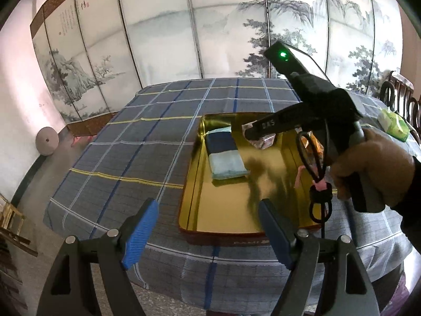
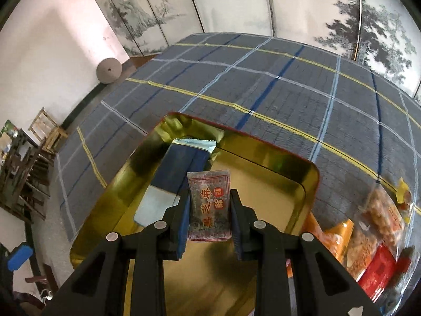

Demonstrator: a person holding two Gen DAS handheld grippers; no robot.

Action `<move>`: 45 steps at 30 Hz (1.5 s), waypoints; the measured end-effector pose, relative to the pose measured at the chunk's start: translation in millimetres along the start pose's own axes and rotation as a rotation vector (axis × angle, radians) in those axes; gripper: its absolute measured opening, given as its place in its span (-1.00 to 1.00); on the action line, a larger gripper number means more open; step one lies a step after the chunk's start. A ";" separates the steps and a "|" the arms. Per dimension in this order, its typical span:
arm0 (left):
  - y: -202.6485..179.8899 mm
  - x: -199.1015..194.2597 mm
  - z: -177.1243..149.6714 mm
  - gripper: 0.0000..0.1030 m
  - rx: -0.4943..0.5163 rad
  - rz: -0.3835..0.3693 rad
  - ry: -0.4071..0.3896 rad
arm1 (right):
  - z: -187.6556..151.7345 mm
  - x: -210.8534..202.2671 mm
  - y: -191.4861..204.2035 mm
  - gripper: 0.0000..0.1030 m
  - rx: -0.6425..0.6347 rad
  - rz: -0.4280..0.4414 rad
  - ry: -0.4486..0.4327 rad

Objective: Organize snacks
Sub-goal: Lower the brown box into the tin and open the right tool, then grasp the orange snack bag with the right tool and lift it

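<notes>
A gold tin tray (image 1: 223, 210) (image 2: 276, 173) lies on the plaid tablecloth. A blue and pale-blue snack packet (image 1: 226, 158) (image 2: 181, 168) lies inside it at the left. My right gripper (image 2: 210, 200) is shut on a grey sesame candy packet (image 2: 209, 205) with red characters and holds it over the tray. In the left wrist view the right gripper (image 1: 259, 133) hangs above the tray's far part with the silvery packet (image 1: 263, 139) in its jaws. My left gripper (image 1: 208, 226) is open and empty at the tray's near edge.
A clear bag of assorted snacks (image 2: 373, 231) lies right of the tray. A green tissue pack (image 1: 393, 125) sits at the table's far right beside dark chairs (image 1: 402, 92). A painted folding screen (image 1: 210, 39) stands behind the table. Wooden stools (image 2: 39, 142) stand on the floor at left.
</notes>
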State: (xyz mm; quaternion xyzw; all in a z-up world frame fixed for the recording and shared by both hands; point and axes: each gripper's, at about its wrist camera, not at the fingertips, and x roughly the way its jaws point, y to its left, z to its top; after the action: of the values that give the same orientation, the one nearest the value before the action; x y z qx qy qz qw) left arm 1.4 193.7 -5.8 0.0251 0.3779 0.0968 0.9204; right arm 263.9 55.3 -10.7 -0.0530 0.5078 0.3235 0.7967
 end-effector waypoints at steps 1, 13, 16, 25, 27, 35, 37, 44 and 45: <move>0.2 2.6 -0.1 0.55 0.001 -0.003 0.008 | 1.2 3.8 0.5 -0.51 -0.003 -0.007 0.006; 1.0 9.6 1.5 0.55 0.017 0.001 0.037 | -12.8 -36.0 -41.1 0.08 0.069 0.101 -0.099; 1.8 6.9 2.7 0.55 0.016 -0.003 0.024 | -33.0 -62.6 -64.8 0.11 -0.022 0.092 -0.063; -14.5 14.3 3.9 0.55 0.045 -0.034 0.059 | -53.8 -64.8 -68.6 0.23 -0.356 -0.064 0.083; -17.1 13.8 3.4 0.55 0.059 -0.023 0.055 | -50.6 -53.8 -63.2 0.23 -0.438 -0.098 0.100; -21.7 21.7 5.9 0.55 0.080 -0.004 0.070 | -35.0 -9.5 -48.6 0.23 -0.740 -0.112 0.238; -23.1 25.8 6.0 0.55 0.085 0.003 0.079 | -30.4 3.3 -49.1 0.13 -0.786 -0.120 0.296; -27.8 35.9 6.2 0.55 0.094 0.016 0.123 | -16.0 4.0 -50.3 -0.40 -0.718 -0.152 0.310; -28.3 33.0 6.6 0.55 0.097 0.020 0.114 | -14.5 -8.6 -52.7 -0.40 -0.666 -0.142 0.258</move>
State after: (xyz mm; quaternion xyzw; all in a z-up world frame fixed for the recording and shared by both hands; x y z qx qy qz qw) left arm 33.5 172.6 -27.3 0.0680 0.4336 0.0887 0.8941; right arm 280.2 4.0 -23.3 -0.3852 0.4659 0.4056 0.6856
